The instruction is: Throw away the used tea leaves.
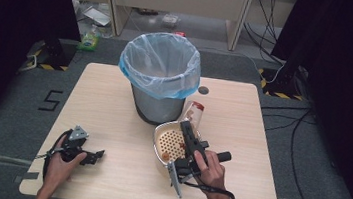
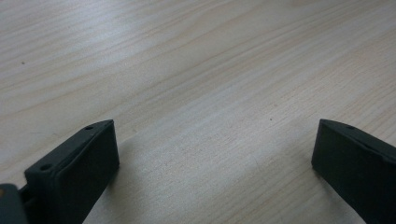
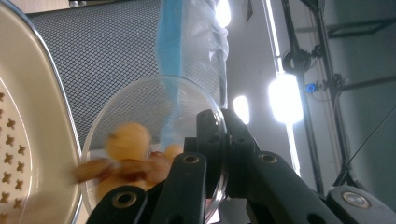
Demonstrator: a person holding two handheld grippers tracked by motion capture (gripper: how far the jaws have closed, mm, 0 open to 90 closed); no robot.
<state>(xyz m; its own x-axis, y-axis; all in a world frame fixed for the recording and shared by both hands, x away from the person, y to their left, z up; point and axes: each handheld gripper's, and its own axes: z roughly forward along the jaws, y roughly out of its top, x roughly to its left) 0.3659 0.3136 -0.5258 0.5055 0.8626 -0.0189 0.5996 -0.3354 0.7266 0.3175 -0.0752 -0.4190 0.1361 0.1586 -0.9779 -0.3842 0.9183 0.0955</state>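
A clear glass bowl (image 1: 194, 111) holding brownish nuts (image 3: 126, 158) is tipped over the far edge of a cream perforated strainer (image 1: 168, 144). My right gripper (image 1: 187, 125) is shut on the bowl's rim (image 3: 217, 135), one jaw inside the glass and one outside. The strainer's wall (image 3: 32, 140) fills the left of the right gripper view. Just behind stands a grey mesh bin (image 1: 161, 77) lined with a blue-edged bag (image 3: 170, 42). My left gripper (image 1: 98, 154) rests low at the table's front left, jaws open (image 2: 215, 135) over bare wood.
The light wooden table (image 1: 113, 102) has free room to the left and right of the bin. A small dark round spot (image 1: 203, 90) lies right of the bin. Cables and floor clutter sit beyond the table's far edge.
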